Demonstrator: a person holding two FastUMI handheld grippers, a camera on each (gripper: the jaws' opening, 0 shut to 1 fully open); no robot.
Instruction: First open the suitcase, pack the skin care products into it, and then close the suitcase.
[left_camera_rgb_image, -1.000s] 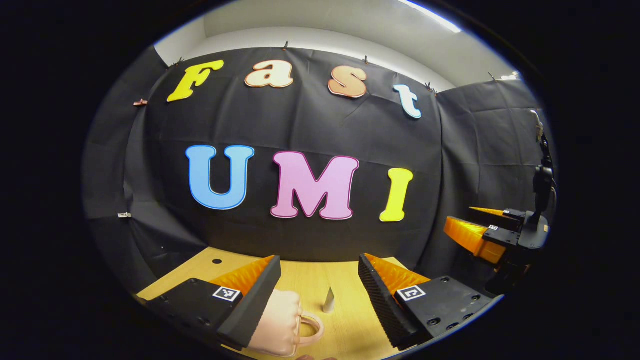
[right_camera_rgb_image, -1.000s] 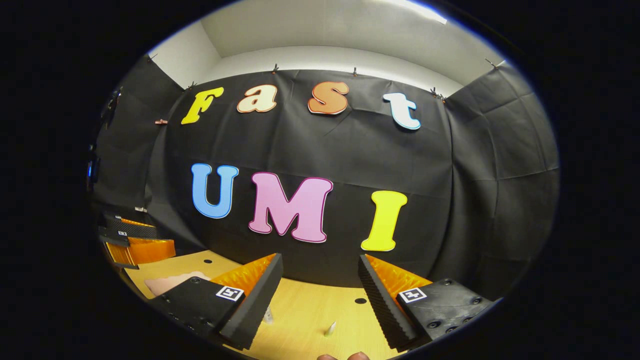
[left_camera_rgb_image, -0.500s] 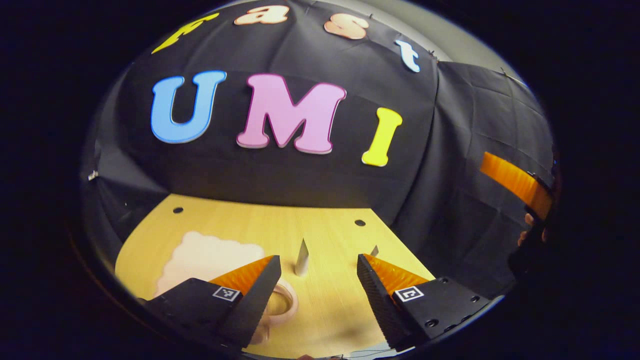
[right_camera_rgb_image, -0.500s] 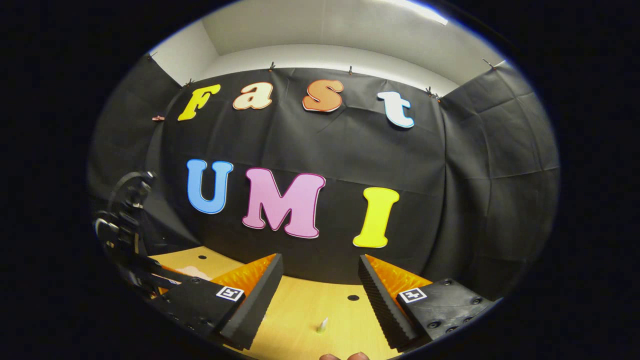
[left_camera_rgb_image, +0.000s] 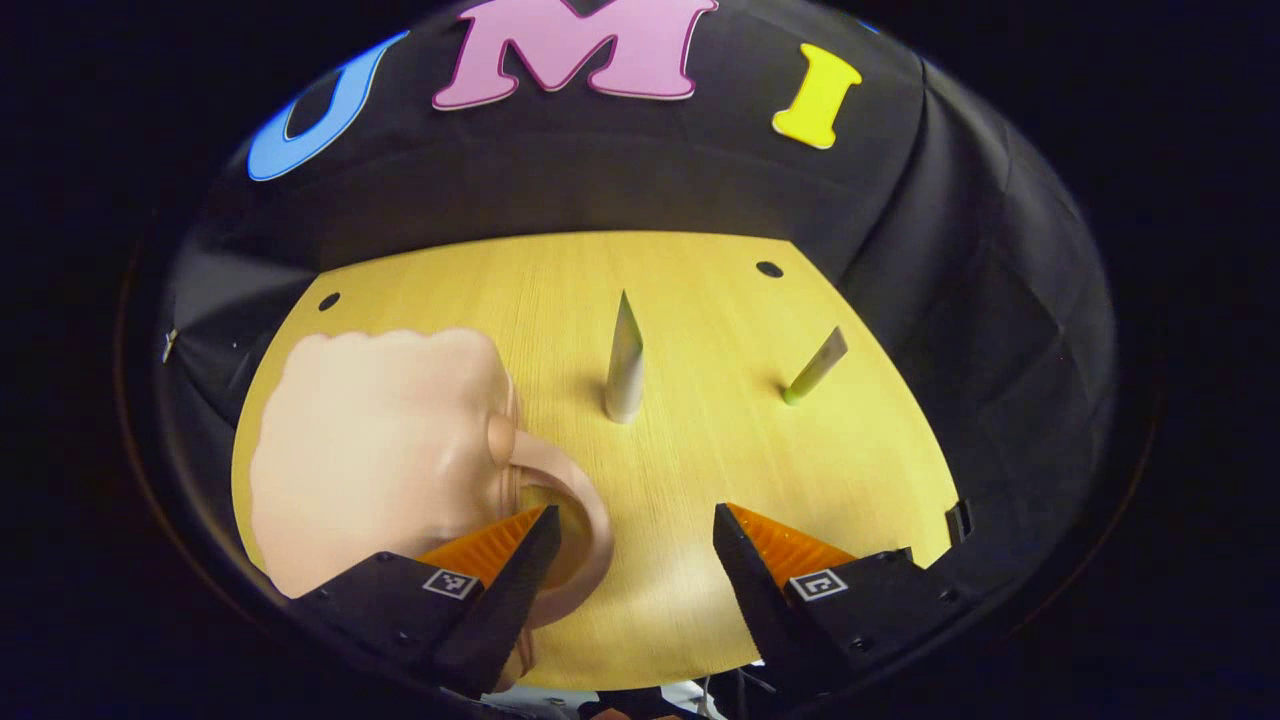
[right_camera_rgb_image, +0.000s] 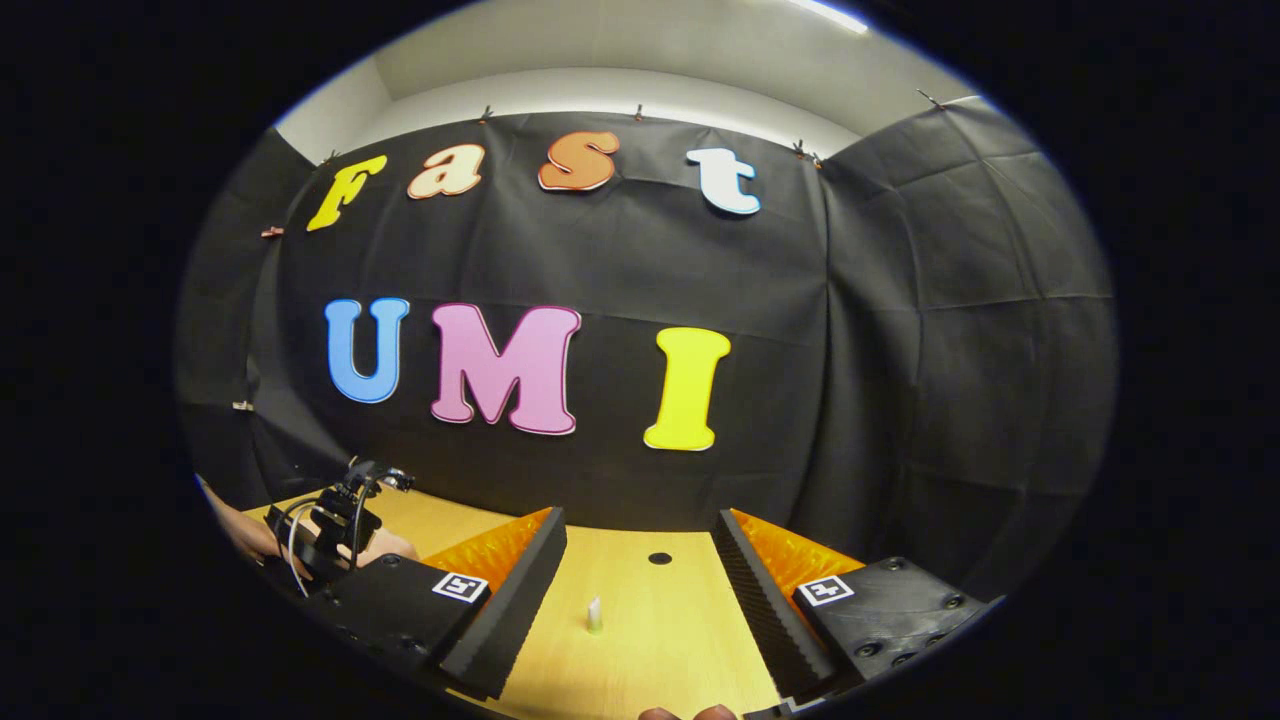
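L gripper (left_camera_rgb_image: 630, 535) spread over pink suitcase (left_camera_rgb_image: 385, 445) handle at 7 o'clock; silver tube (left_camera_rgb_image: 624, 360) at 12, maybe upright. R gripper (right_camera_rgb_image: 638, 545) spread, holding nothing.

Suitcase (left_camera_rgb_image: 375, 450): pale pink, plain, with matching pink handle.
Tall tube (left_camera_rgb_image: 625, 360): silvery grey.
Small tube (left_camera_rgb_image: 815, 366): silver body, yellow-green cap.
Surface (left_camera_rgb_image: 700, 480): light yellow wood grain, dark holes.
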